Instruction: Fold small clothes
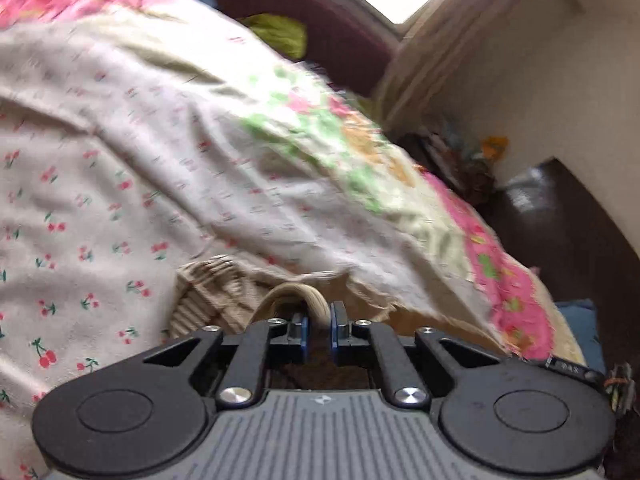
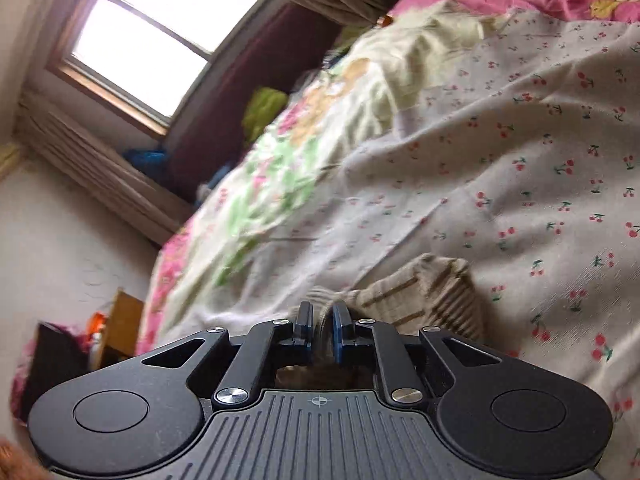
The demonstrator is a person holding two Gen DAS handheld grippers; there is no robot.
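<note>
Both tongs pinch the same beige ribbed garment. The left gripper is pressed together on a rolled edge, w/ the rest bunched just ahead and to its left. The right gripper nips another edge, jaws barely parted, cloth still between them. It hangs just above the cherry-print sheet (both views blurred). Risk: the right hold looks thin, so any tug between the hands could slip that edge out and skew the fold.
</note>
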